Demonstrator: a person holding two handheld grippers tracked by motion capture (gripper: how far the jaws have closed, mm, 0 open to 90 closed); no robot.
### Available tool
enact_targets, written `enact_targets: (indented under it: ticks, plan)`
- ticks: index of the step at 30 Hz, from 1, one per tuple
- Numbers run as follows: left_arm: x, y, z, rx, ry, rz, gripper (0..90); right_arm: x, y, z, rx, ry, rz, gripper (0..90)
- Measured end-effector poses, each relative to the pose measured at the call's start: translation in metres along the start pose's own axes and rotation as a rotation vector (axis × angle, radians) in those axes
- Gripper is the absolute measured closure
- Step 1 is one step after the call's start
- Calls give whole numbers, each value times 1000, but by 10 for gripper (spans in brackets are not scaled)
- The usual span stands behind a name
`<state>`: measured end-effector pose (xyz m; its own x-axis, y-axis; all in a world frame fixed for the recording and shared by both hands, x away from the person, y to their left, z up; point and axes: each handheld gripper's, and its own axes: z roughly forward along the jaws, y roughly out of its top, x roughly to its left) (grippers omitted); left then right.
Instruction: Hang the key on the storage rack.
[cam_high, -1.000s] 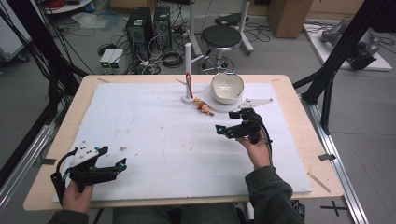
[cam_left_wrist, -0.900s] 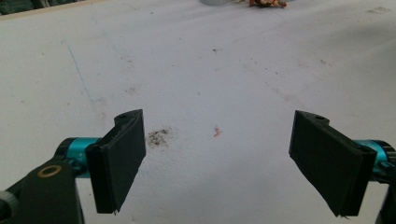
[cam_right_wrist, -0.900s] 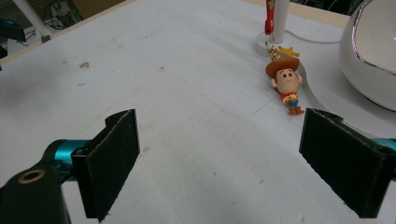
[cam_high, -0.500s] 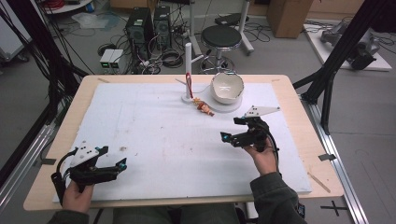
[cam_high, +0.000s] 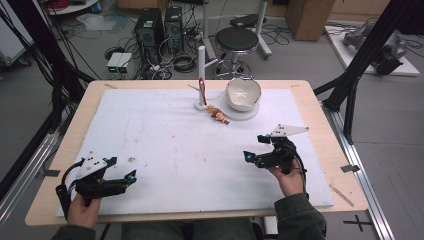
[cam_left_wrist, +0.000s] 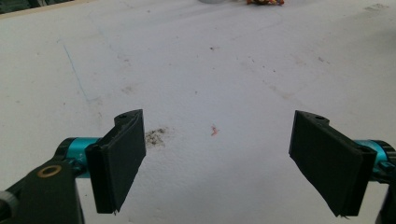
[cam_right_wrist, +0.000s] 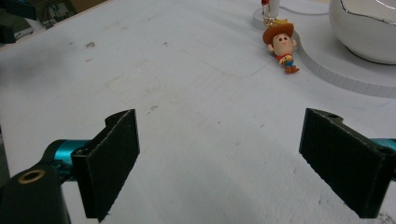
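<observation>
Your left gripper (cam_high: 131, 176) sits at the worktop's (cam_high: 310, 100) 7 o'clock corner, jaws wide and empty. Your right gripper (cam_high: 246, 156) rests at about 4 o'clock, also wide, nothing between its pads. Ahead, near 12 o'clock, the cowboy figure (cam_right_wrist: 281, 46) lies flat just beside the white stand (cam_high: 201, 75), possibly tethered to it by a keychain. The white bowl (cam_high: 243, 93) waits at its 3 o'clock. Nothing is grasped yet; the reach, the pickup and any placing remain.
</observation>
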<state>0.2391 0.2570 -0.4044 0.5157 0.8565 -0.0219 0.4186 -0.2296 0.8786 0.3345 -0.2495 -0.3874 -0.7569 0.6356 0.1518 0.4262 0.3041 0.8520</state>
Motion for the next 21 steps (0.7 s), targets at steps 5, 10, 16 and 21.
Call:
enact_targets:
  ticks: [5,10,16,21]
  plan:
    - [0,0,0,1,-4,4,191,0,-5,-8,-10,-12,3,111]
    - [-1,0,0,4,-9,11,191,2,-13,-14,-27,-6,16,112]
    - [-1,-1,0,4,-14,12,191,3,-19,-20,-26,-6,19,111]
    - [-2,-1,1,8,-23,17,191,3,-24,-27,-40,-9,12,112]
